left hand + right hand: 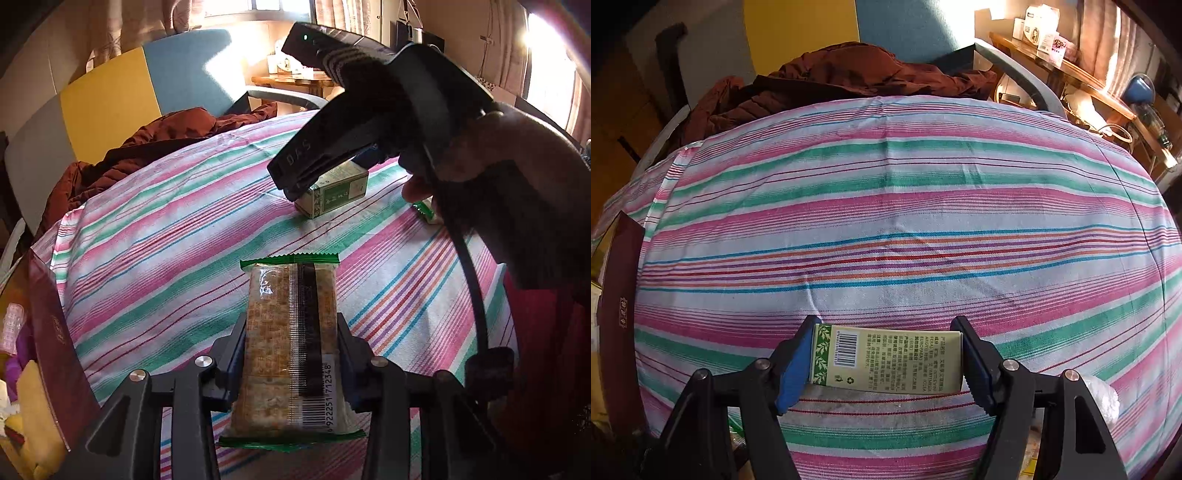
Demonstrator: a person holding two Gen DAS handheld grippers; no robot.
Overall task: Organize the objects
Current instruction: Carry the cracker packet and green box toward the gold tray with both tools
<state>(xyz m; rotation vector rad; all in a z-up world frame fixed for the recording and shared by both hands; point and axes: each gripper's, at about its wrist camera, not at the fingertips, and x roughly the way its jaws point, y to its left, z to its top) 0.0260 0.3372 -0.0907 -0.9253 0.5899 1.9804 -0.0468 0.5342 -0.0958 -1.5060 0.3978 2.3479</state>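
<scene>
Both grippers grip: left gripper (291, 354) clamps cracker packet (291, 347), right gripper (886, 362) (blue pads) green box (890, 363).

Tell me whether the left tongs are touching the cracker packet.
Touching: the left wrist view shows the left tongs clamped against both sides of the cracker packet.

The left gripper (291, 354) clamped a cracker packet (291, 347) between its fingers (232, 354) — clear wrap, green crimped ends, barcode facing up — above the striped cloth (166, 236) of the tabletop. Farther off, the right gripper (295, 177) reached down onto a green-and-cream box (334, 194) resting on the cloth; whether it gripped the box could not be told. Another green-edged packet (424, 210) lay near the box — mostly hidden by the hand.
</scene>
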